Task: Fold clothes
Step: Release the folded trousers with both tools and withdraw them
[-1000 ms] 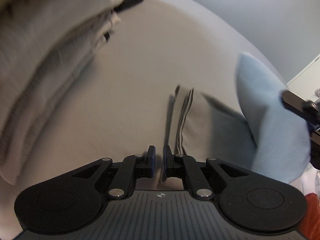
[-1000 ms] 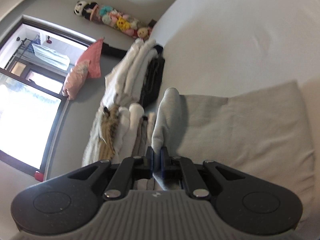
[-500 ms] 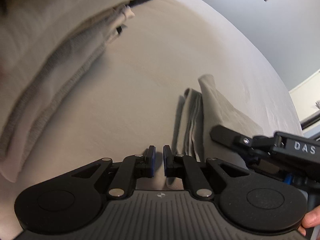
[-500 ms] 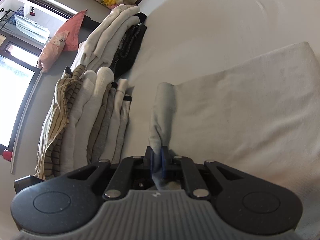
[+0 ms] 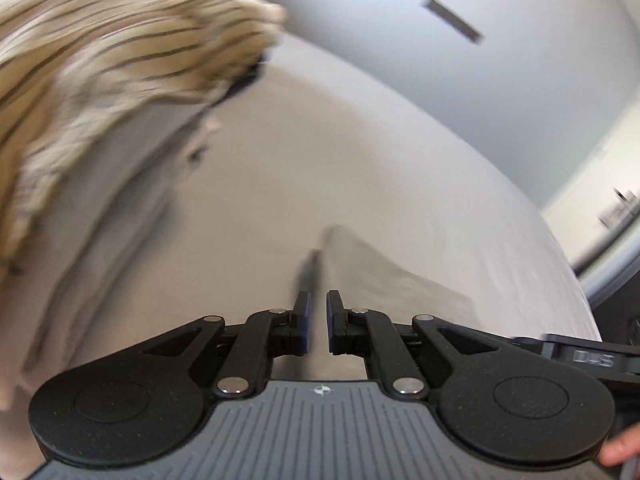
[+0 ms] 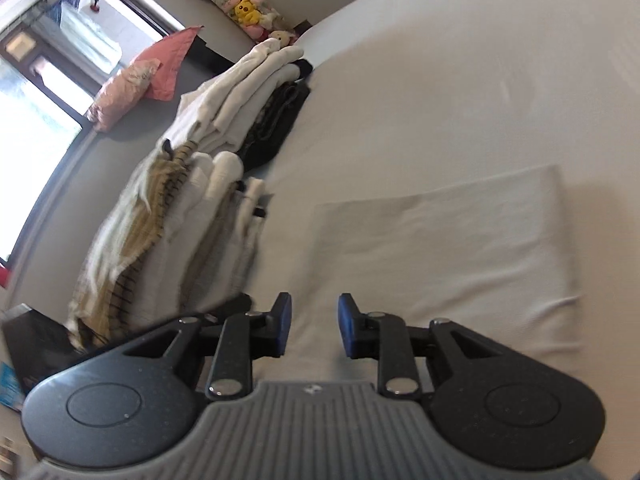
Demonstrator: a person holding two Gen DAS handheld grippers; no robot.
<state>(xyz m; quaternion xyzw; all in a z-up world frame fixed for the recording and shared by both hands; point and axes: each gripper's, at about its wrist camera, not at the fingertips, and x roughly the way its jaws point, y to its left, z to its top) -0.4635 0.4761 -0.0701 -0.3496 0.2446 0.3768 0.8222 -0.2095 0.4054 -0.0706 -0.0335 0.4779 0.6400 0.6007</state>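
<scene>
- Half a second ago the right gripper [image 6: 310,326] pinched a raised fold of the grey cloth; now its jaws stand wide apart with nothing between them, and the cloth lies flat.
- The left gripper [image 5: 318,326] shows a narrow gap between its blue pads, with nothing visibly clamped; the view has swung and is blurred.
- The folded grey garment [image 6: 444,248] lies as a neat rectangle on the bed [image 6: 440,80], just ahead of the right gripper.
- It looks soft, light and limp, a matte knit with faint wrinkles; I judge that a pinch at a corner or along the folded edge would hold best.
- Beside it to the left lean stacked folded clothes [image 6: 192,216], cream, striped tan and black.
</scene>
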